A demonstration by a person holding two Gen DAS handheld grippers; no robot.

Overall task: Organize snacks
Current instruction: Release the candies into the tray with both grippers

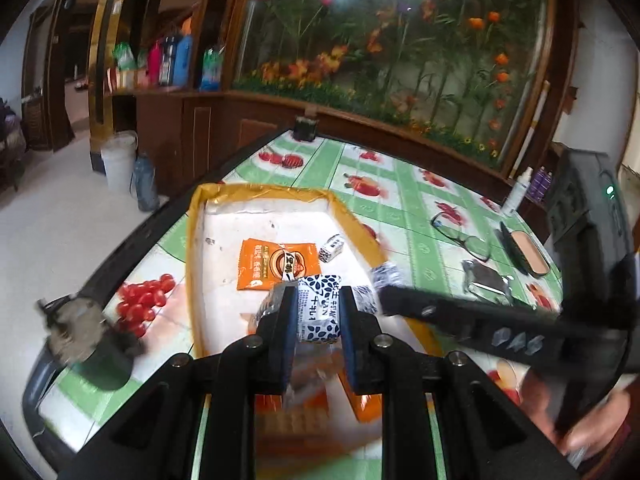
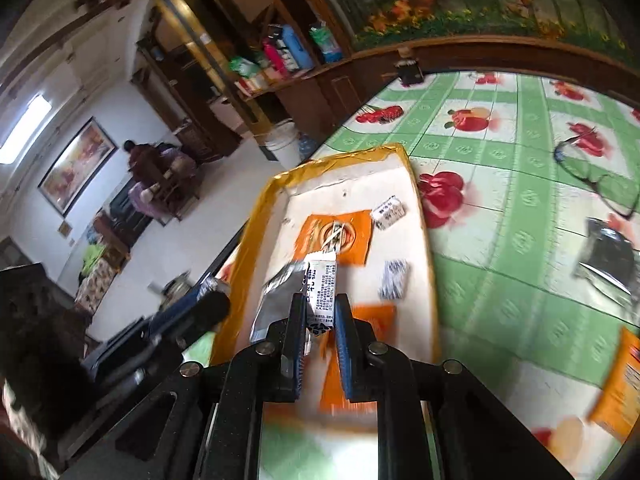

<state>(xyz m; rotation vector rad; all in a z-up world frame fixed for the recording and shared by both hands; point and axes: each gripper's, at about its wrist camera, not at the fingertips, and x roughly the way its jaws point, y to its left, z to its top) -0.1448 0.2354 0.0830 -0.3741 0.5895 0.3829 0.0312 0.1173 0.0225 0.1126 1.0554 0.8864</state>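
My left hand-held gripper (image 1: 319, 312) clamped a blue-patterned snack (image 1: 319, 307); my right hand-held gripper (image 2: 319, 312) pinched a white packet (image 2: 320, 292), the orange pouch (image 2: 335, 236) just ahead.

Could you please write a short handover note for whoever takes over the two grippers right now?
Left gripper: shut on a white snack packet with dark blue leaf print, held over the white tray with yellow taped rim.
Right gripper: shut on a similar white-and-blue packet, edge-on, also over the tray.
Done: in the tray lie an orange flat sachet, a small white-and-blue candy and another blue-patterned packet.
Left: release both held packets; an orange packet sits outside the tray on the green fruit-print tablecloth.
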